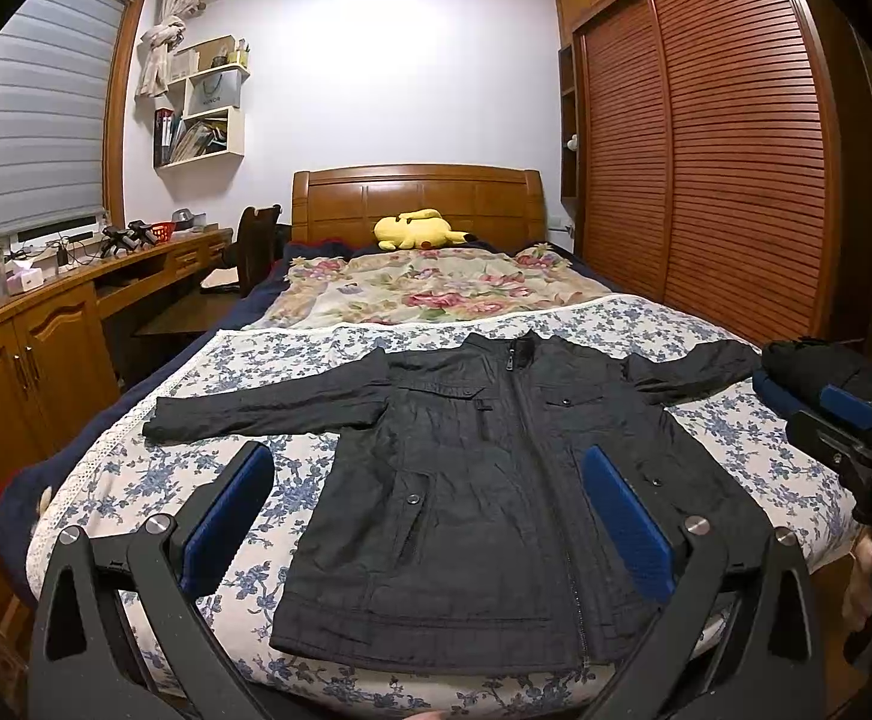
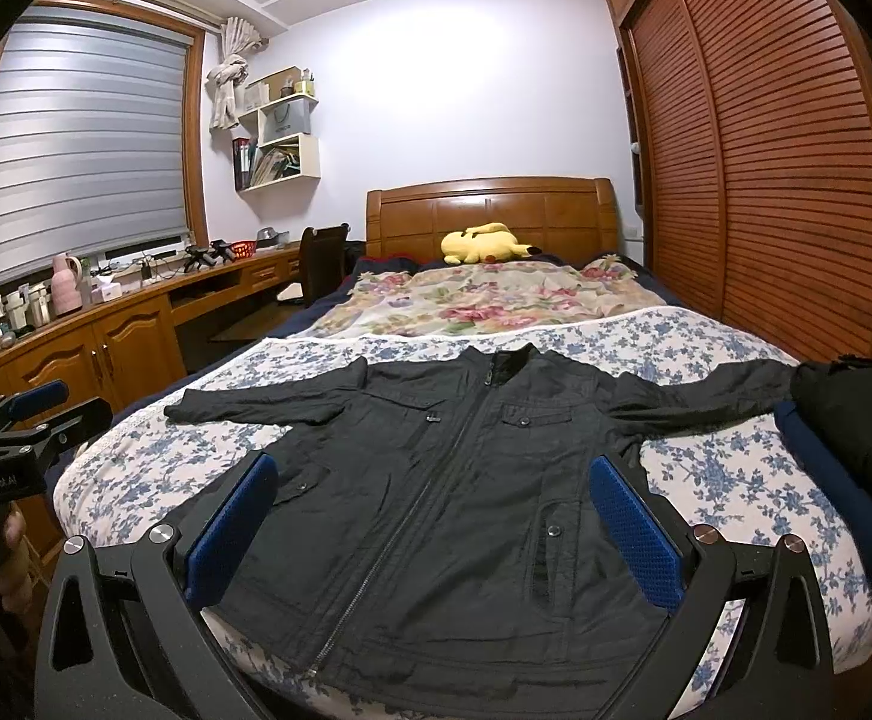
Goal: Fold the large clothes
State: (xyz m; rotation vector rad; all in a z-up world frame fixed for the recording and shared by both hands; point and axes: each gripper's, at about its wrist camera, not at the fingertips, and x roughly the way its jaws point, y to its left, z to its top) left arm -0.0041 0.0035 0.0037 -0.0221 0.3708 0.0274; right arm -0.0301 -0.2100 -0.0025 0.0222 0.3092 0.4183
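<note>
Left wrist view, left gripper (image 1: 427,525) jaws spread wide, nothing held, hovered over black jacket (image 1: 484,492), jacket lay flat front-up, zipped, sleeves out on blue floral sheet (image 1: 736,438), right gripper (image 2: 436,525) likewise agape, empty, dark folded pile (image 2: 856,438) at right bed edge.

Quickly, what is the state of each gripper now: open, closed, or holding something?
Left gripper: open, holding nothing, above the black jacket.
Right gripper: open, holding nothing, also above the jacket.
</note>
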